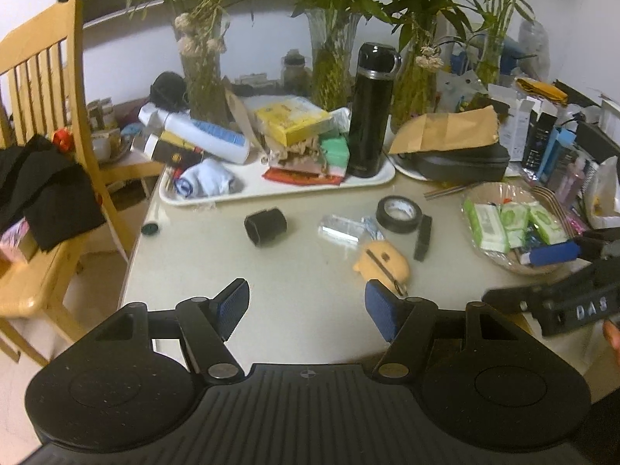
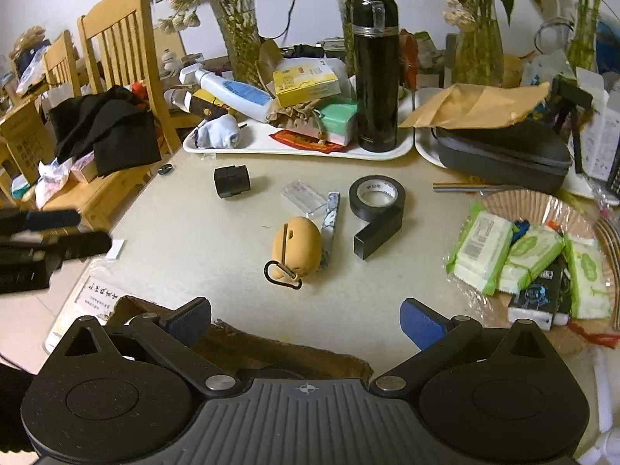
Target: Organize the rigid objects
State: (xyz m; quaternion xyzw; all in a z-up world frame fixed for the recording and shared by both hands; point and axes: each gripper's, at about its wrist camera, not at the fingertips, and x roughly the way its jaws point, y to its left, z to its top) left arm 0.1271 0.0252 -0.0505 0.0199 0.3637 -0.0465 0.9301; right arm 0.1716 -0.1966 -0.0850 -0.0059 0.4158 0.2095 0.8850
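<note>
Loose on the pale table lie a black hexagonal box (image 1: 265, 226) (image 2: 231, 182), a clear plastic case (image 1: 341, 228) (image 2: 304, 195), a black tape roll (image 1: 399, 213) (image 2: 376, 195), a black bar (image 1: 422, 236) (image 2: 379, 234) and a yellow pouch (image 1: 381, 263) (image 2: 296, 246) with a carabiner. My left gripper (image 1: 308, 308) (image 2: 95, 229) hangs open over the near table, nothing between its blue pads; the pouch lies just beyond its right pad. My right gripper (image 2: 306, 321) (image 1: 503, 276) is open too, holding nothing, short of the pouch.
A white tray (image 2: 302, 147) at the back holds a black thermos (image 2: 376, 73), boxes and a lotion bottle. A wicker basket (image 2: 515, 197) of wipe packs sits right, a dark case (image 2: 503, 155) under a brown envelope behind it. Glass vases with plants line the back. Wooden chair (image 1: 42, 77) left. A brown paper bag (image 2: 271, 345) lies under my right gripper.
</note>
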